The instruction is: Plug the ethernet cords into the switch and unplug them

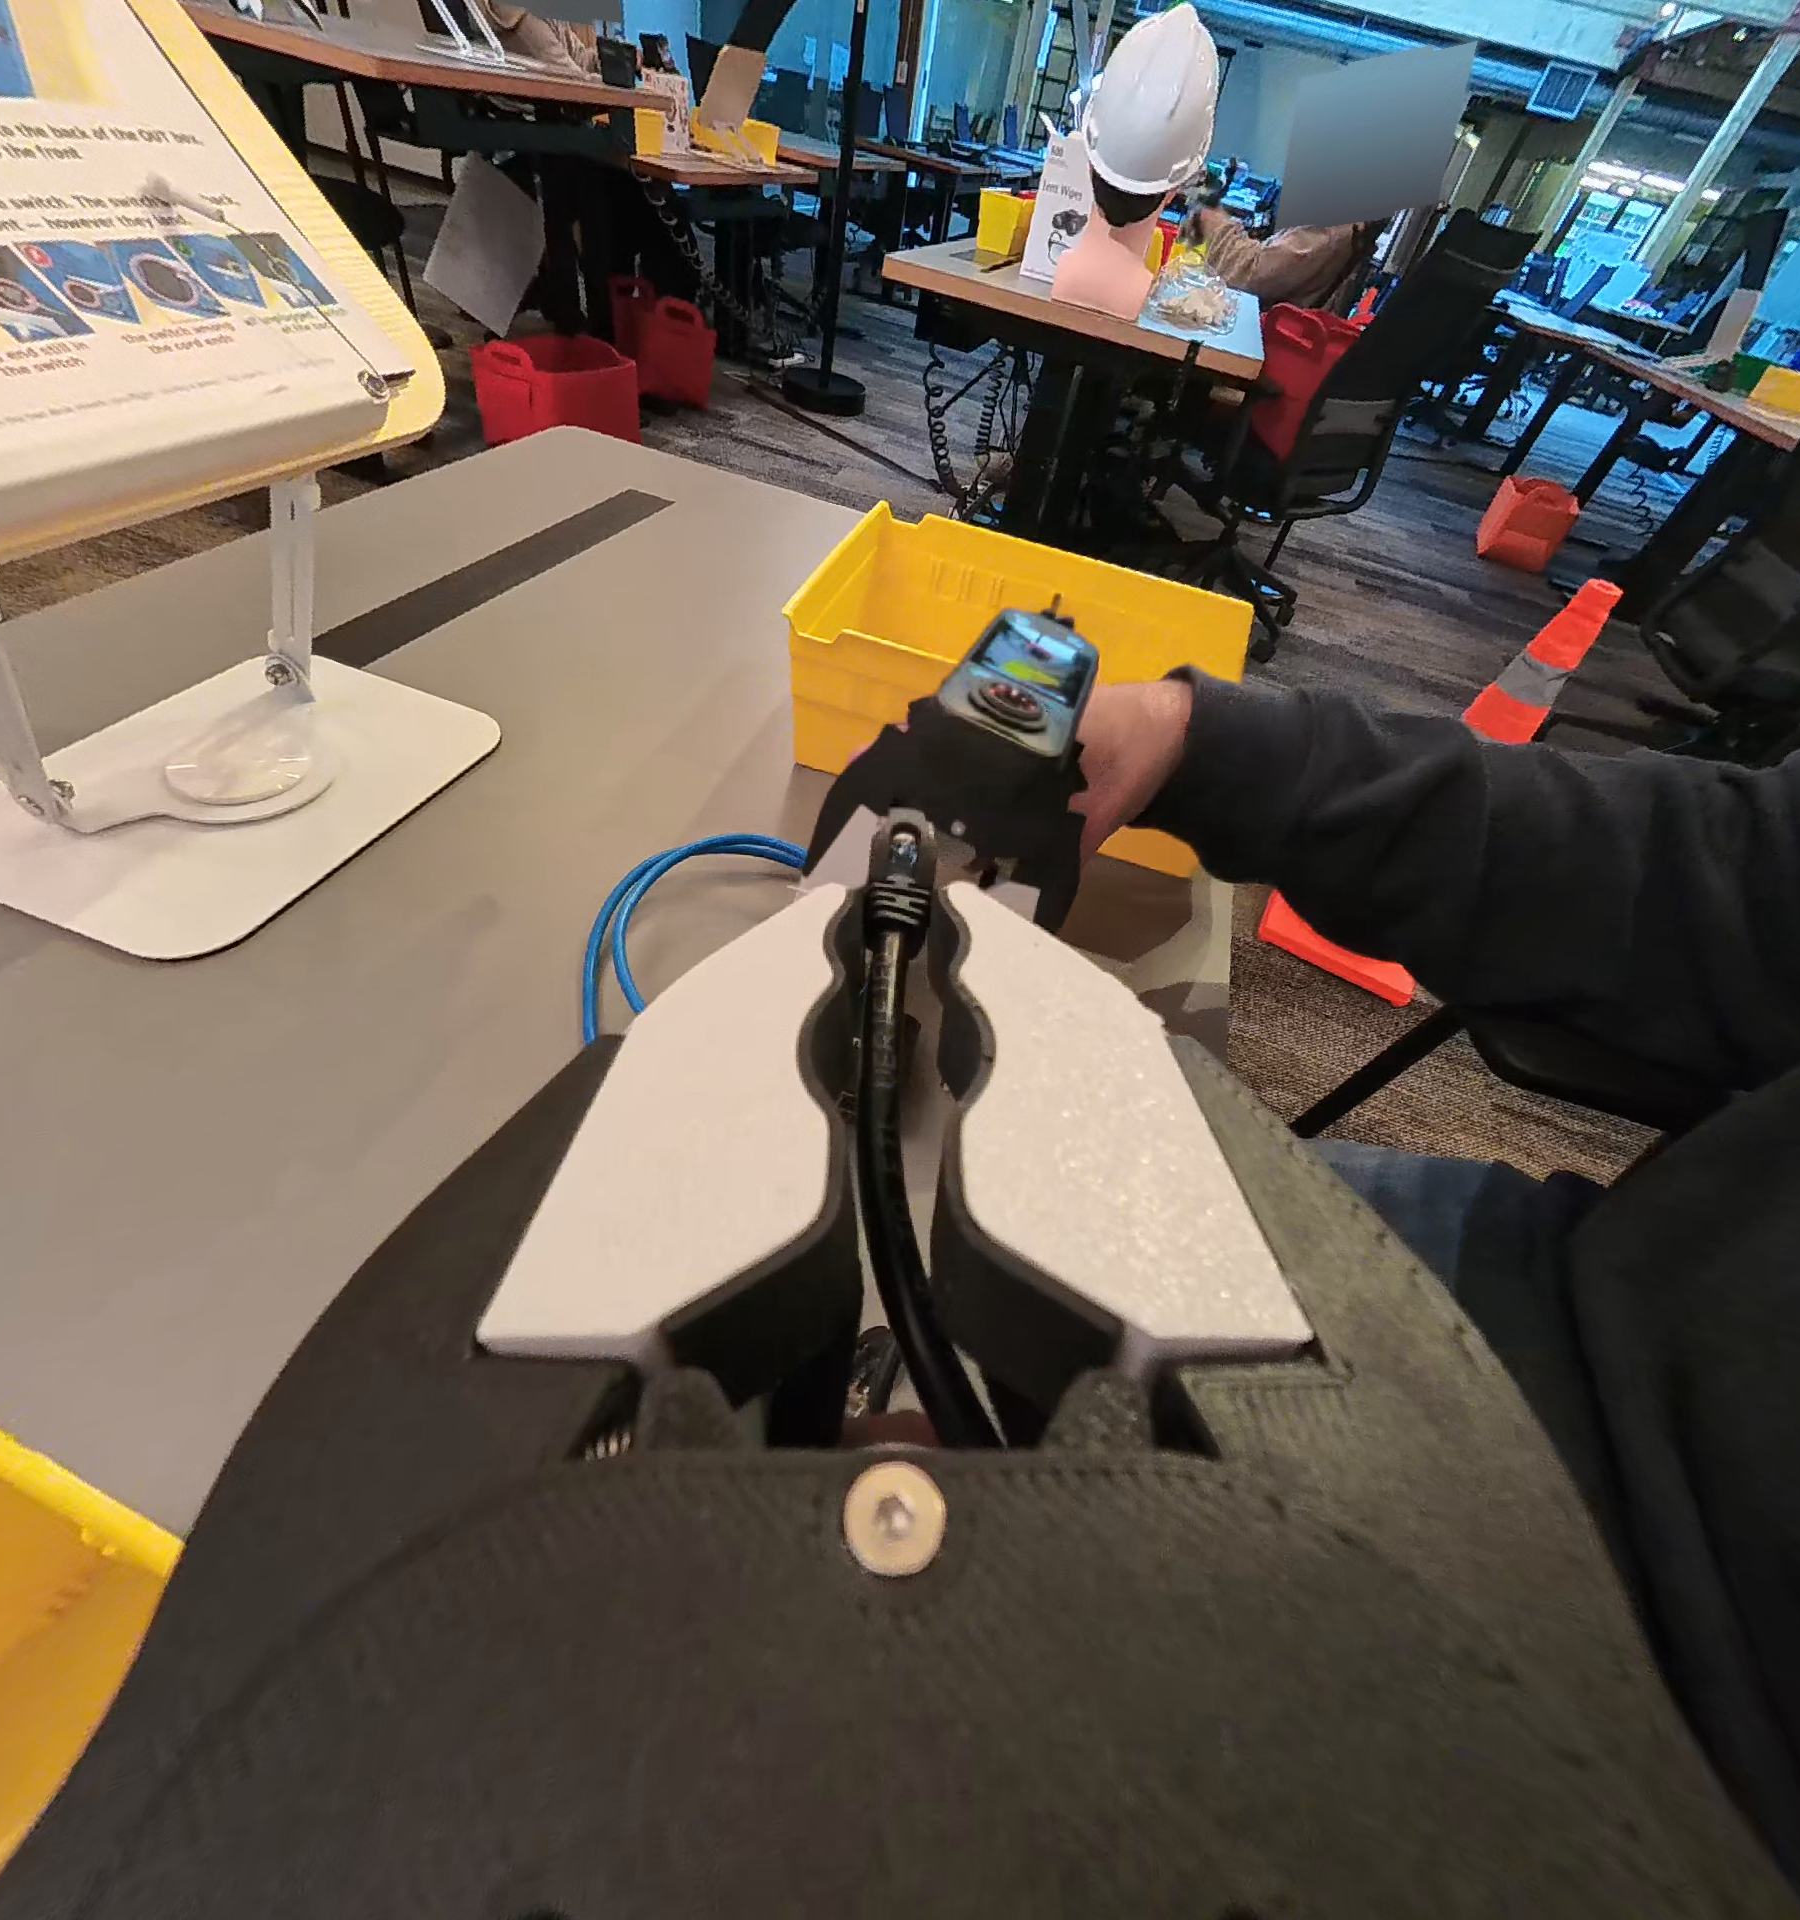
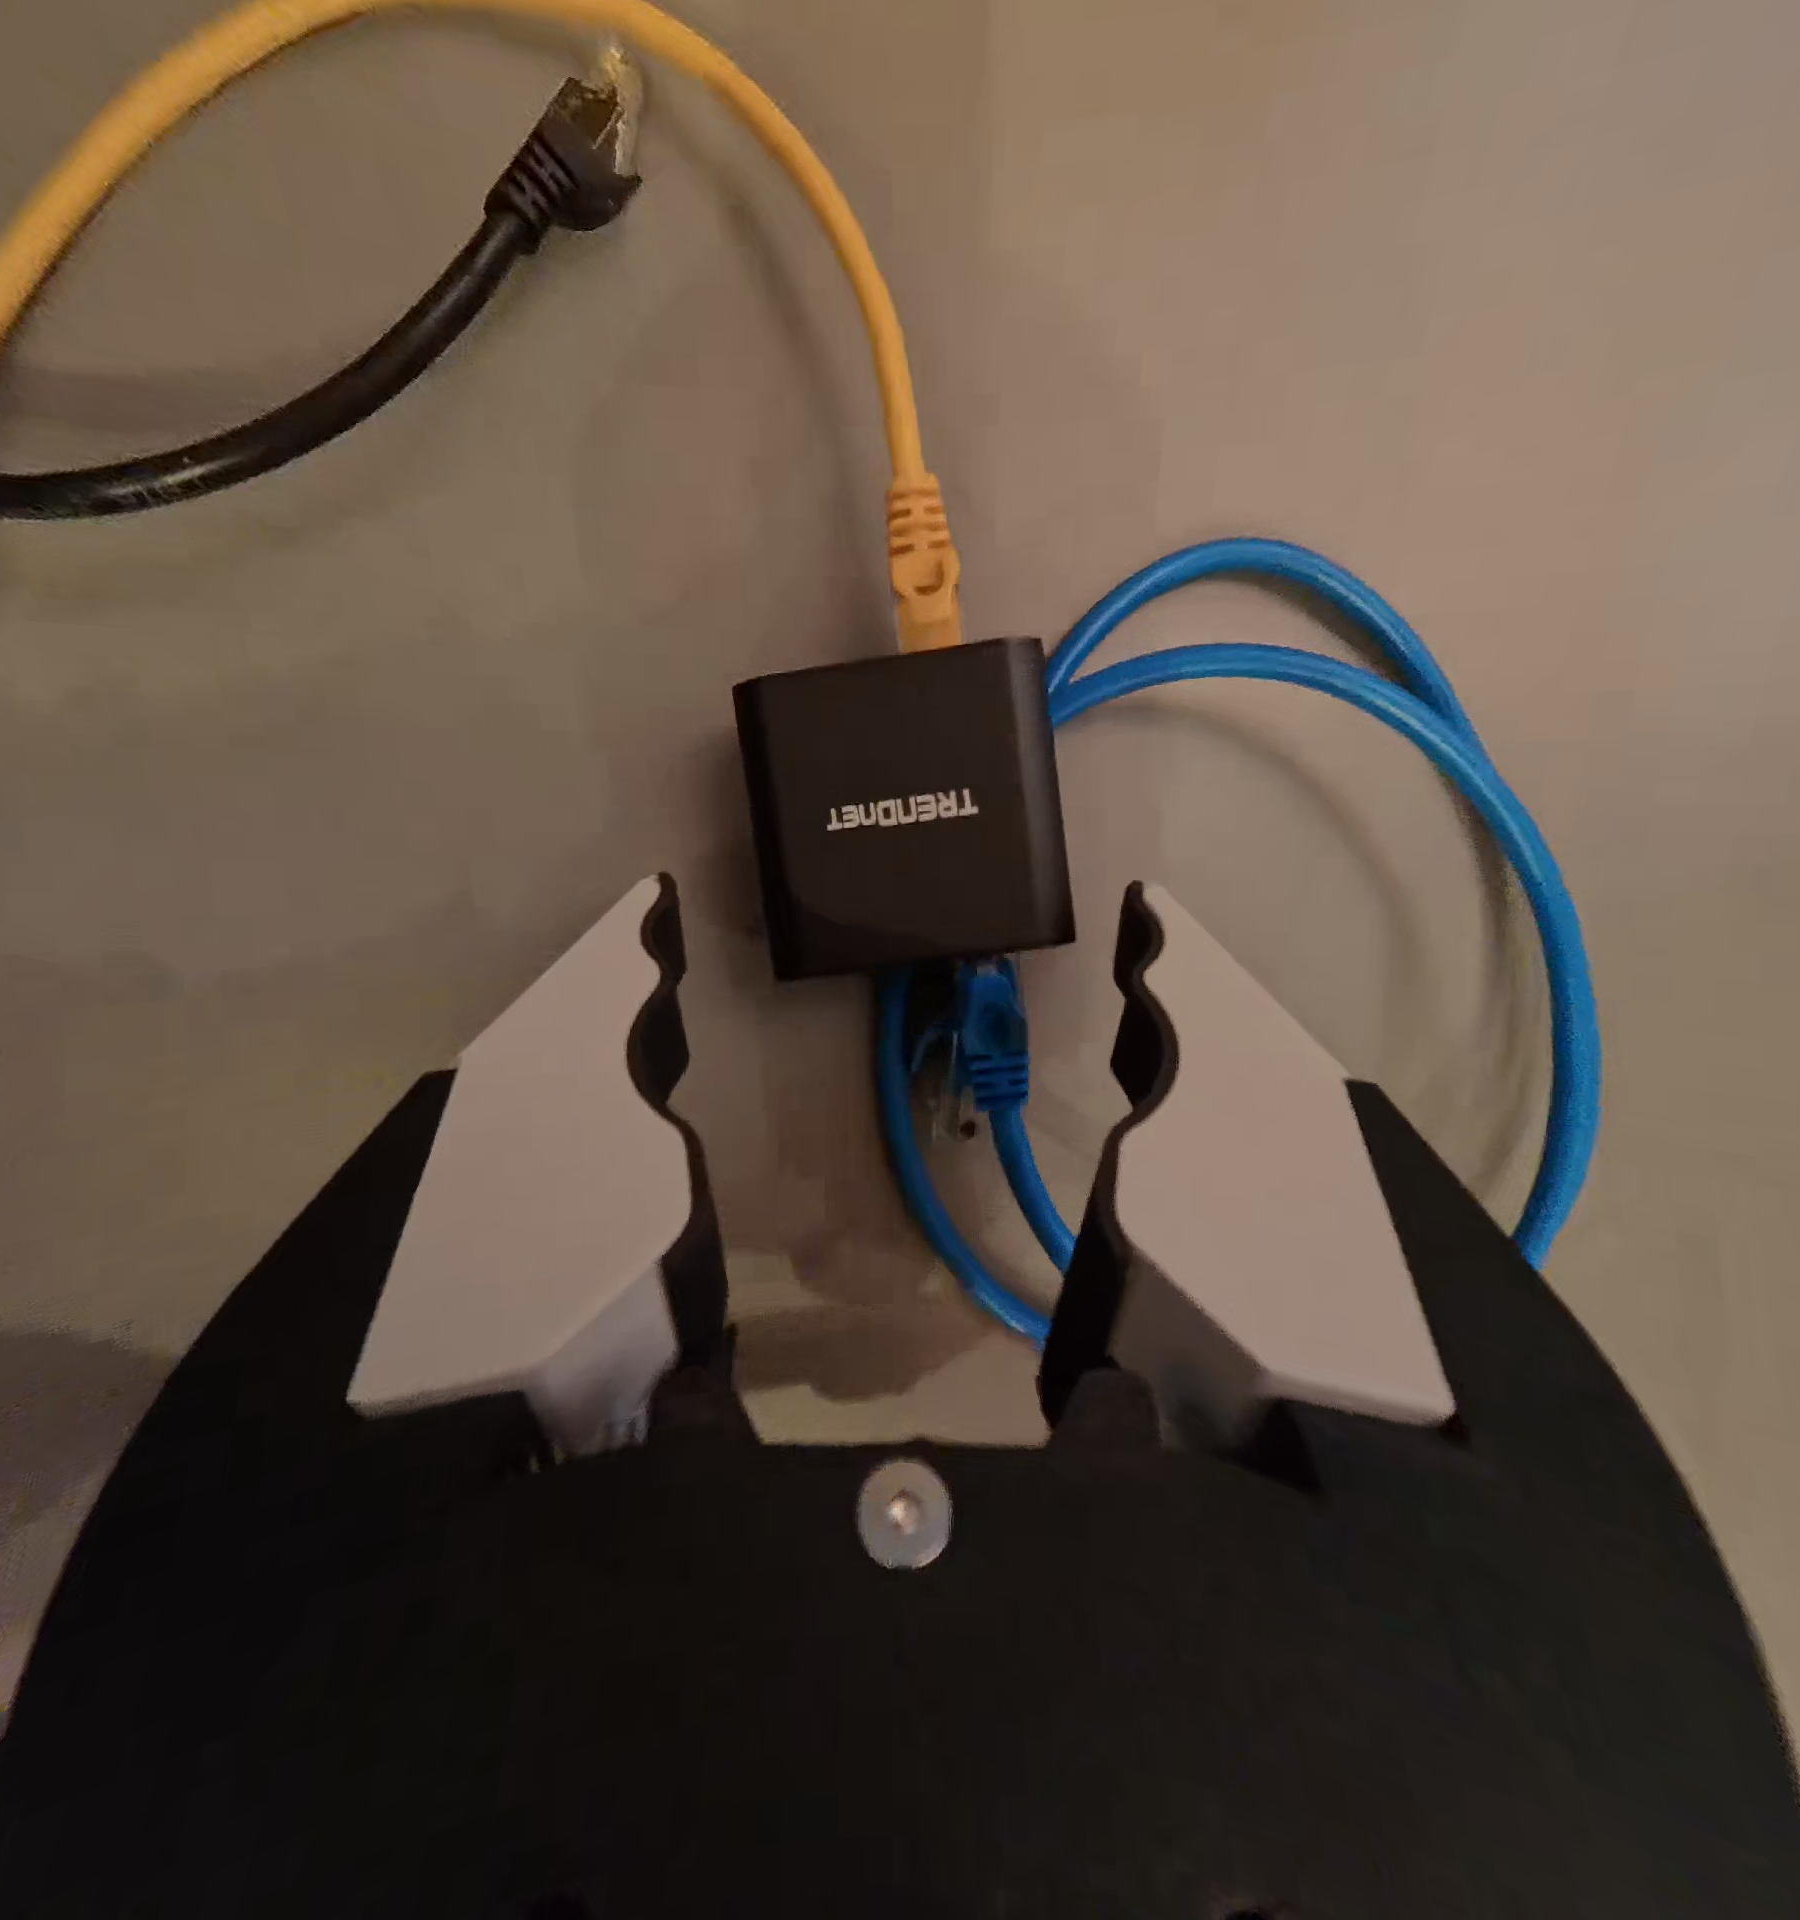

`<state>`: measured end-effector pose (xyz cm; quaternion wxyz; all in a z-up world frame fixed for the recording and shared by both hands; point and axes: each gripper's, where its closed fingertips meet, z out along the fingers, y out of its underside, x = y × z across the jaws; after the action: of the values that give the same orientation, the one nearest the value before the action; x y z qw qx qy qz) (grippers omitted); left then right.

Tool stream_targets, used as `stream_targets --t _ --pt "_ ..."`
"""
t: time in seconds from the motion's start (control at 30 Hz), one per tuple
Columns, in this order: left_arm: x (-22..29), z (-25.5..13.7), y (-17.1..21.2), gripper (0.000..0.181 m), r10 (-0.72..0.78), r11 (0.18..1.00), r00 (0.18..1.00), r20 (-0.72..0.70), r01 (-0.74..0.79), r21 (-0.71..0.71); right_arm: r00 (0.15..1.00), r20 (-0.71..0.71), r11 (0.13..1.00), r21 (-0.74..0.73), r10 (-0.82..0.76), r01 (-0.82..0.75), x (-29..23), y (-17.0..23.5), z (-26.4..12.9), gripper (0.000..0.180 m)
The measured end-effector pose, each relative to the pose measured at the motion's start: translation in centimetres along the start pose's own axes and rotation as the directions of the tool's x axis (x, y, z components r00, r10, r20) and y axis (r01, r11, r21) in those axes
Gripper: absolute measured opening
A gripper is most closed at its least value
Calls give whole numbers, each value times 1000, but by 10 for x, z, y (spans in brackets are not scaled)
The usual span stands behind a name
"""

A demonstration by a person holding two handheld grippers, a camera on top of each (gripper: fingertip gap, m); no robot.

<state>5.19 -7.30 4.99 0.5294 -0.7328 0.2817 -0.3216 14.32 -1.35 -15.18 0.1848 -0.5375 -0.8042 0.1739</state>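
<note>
In the right wrist view a small black switch (image 2: 901, 810) lies on the grey table. A yellow cord (image 2: 917, 561) is plugged into its far side. A blue cord (image 2: 991, 1029) is plugged into its near side and loops round to the right. My right gripper (image 2: 898, 885) is open and empty, its fingertips either side of the switch's near end. A loose black plug (image 2: 574, 135) lies at the top left. My left gripper (image 1: 896, 894) is shut on a black cord (image 1: 891, 1091), whose plug (image 1: 901, 852) sticks out past the tips.
A yellow bin (image 1: 979, 644) stands on the table behind the right gripper's black body (image 1: 989, 769), held by a hand in a dark sleeve. A white stand (image 1: 221, 810) with an instruction sheet is at the left. Another yellow bin (image 1: 23, 1621) is at the near left. Blue cord loops (image 1: 610, 935) show ahead. Across from one pair of fingers to the other is roughly 25 centimeters.
</note>
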Motion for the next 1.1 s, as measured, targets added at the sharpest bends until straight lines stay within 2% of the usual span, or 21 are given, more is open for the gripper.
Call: stream_targets --t 0.17,0.23,0.43,0.7,1.1 --pt "-1 0 2 11 1 1000 1000 -4 -1 -1 1000 -2 995 97 7 -7 2 -6 9 72" --pt "-1 0 3 11 1 1000 1000 -5 -1 -3 1000 11 992 125 20 -21 2 -6 9 62" --pt "0 1 4 11 6 1000 1000 -14 -6 0 999 23 988 151 29 -33 2 -6 8 61" --pt "-3 -1 3 11 5 1000 1000 -7 -5 2 995 52 961 260 85 -96 6 -21 -7 61" --pt "5 0 -1 11 21 1000 999 -25 -21 -5 984 123 831 529 129 -175 11 -62 -60 61"
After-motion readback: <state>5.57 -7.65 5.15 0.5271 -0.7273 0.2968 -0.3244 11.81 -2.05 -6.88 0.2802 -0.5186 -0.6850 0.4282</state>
